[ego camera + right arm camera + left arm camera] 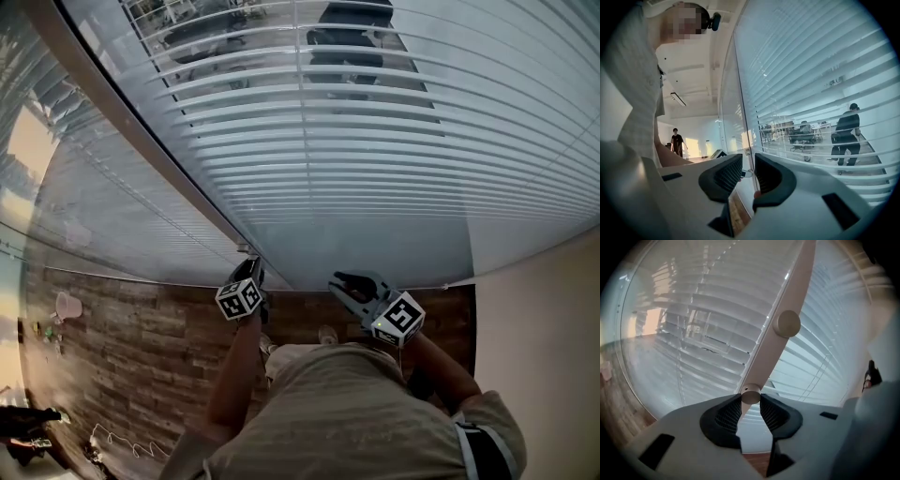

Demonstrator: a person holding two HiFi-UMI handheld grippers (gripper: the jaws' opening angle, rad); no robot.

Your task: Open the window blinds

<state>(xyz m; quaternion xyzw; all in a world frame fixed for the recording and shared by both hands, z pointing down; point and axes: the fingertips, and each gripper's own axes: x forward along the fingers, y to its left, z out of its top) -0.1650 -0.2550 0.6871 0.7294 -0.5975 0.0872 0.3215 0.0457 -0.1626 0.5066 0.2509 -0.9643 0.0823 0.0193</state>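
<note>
Window blinds (375, 187) fill the upper two thirds of the head view, hanging behind glass beside a pale frame post (141, 150) that runs from the upper left towards the centre. Their slats (708, 357) look thin and light, and probably bend or kink easily, so they are not what to take hold of. The part to grip is the tilt wand (785, 301), which runs from the top centre of the left gripper view down to the jaws. It looks slim, stiff, smooth and light, and is likely meant to be twisted about its own length.

The left gripper (751, 411) has it: the ribbed pads press on either side of the wand's capped lower end. The hold sits at the very tip of a round, slick rod, so I judge it could slip off when twisted; a grip slightly higher up would be safer. A round knob (787, 323) sits partway up the wand; what it is for I cannot tell.

The right gripper (748, 176) is empty, its jaws only a narrow slit apart, and it points along the glass.

The wand's top and its link to the headrail are cut off at the frame's upper edge. In the head view the wand cannot be made out at all. The lower slats there blur into haze, so their tilt is unclear. A person (847, 133) beyond the glass shows only between the slats.
</note>
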